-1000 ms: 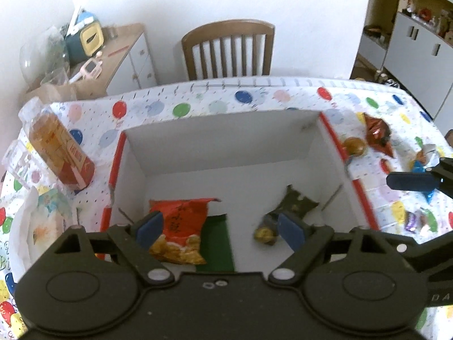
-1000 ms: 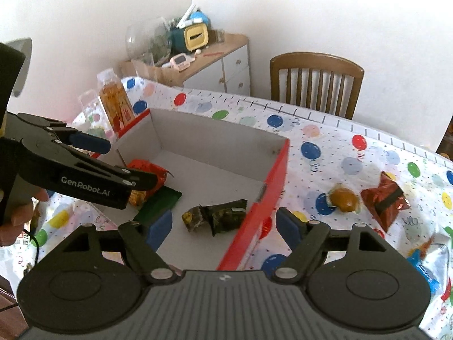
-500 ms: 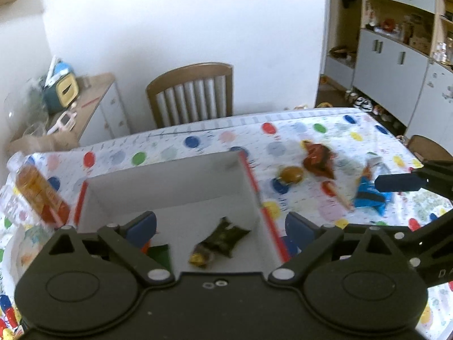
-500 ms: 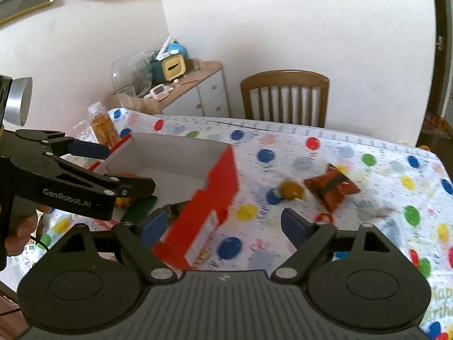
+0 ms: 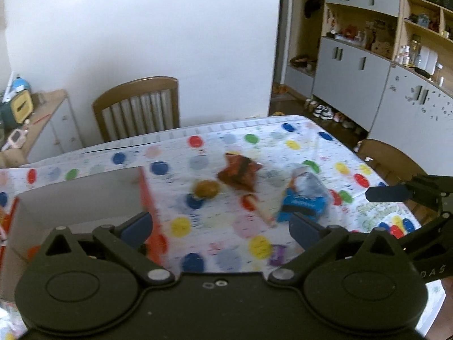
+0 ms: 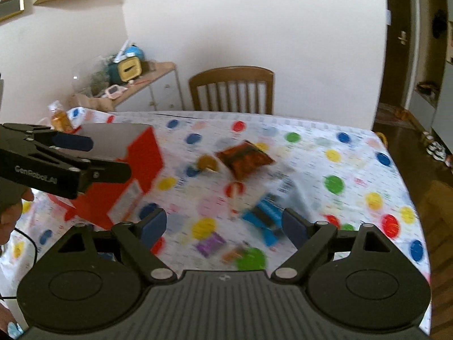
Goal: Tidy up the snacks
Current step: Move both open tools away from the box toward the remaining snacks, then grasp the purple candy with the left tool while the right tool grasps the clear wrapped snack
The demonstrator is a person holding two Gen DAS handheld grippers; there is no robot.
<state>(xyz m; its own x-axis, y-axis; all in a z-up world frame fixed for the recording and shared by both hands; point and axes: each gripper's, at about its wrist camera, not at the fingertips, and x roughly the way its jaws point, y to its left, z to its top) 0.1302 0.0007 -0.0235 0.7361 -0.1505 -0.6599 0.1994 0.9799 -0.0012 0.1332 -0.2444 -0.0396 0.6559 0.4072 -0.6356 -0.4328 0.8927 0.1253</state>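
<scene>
A red and white box stands open on the polka-dot table at the left. Loose snacks lie to its right: a round brown one, a red-brown packet, a blue packet and a small purple one. My left gripper is open and empty above the table beside the box. My right gripper is open and empty above the blue and purple snacks.
A wooden chair stands behind the table. A side cabinet with clutter is at the back left. A drink bottle stands behind the box. Grey cupboards line the right wall. The table's right edge drops to the floor.
Both grippers have swung right, from over the box's inside to over the loose snacks on the table. Both stayed open and empty.
</scene>
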